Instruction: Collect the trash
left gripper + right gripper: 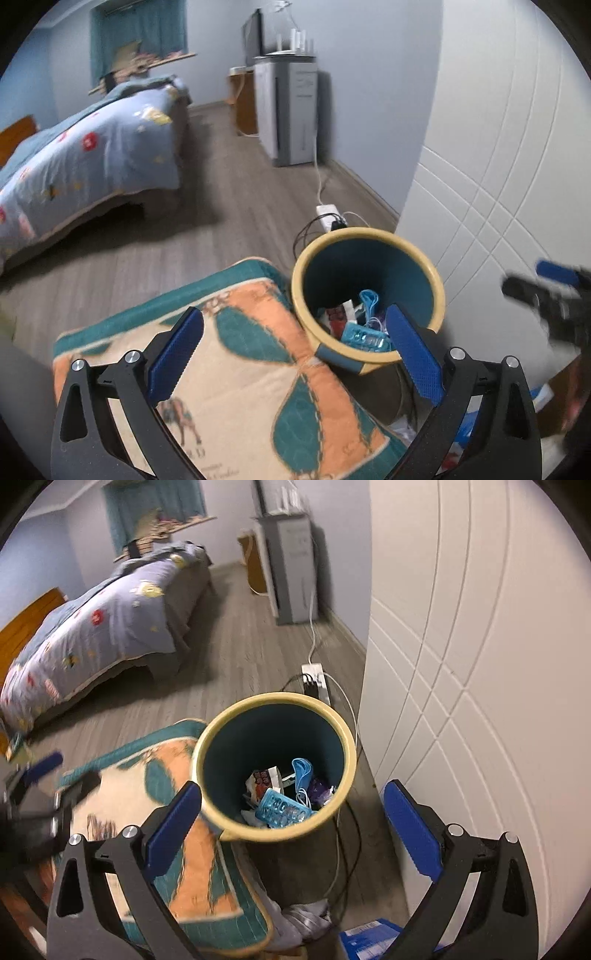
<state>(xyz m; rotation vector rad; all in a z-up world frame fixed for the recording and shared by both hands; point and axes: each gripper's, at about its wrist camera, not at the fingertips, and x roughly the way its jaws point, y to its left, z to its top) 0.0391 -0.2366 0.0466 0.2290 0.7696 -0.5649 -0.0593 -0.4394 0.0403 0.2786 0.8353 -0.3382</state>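
Both jaws spread wide, nothing between them. Trash bin (274,764) on floor by the wall, wrappers inside, sits ahead of and below right gripper (291,829); from left gripper (295,358) it's off to the right. Right hand better lined up.

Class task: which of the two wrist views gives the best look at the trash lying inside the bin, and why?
The right wrist view: it looks almost straight down into the bin, showing the trash unobstructed. The left wrist view sees it more obliquely, with one blue pad of the left gripper overlapping the pile.
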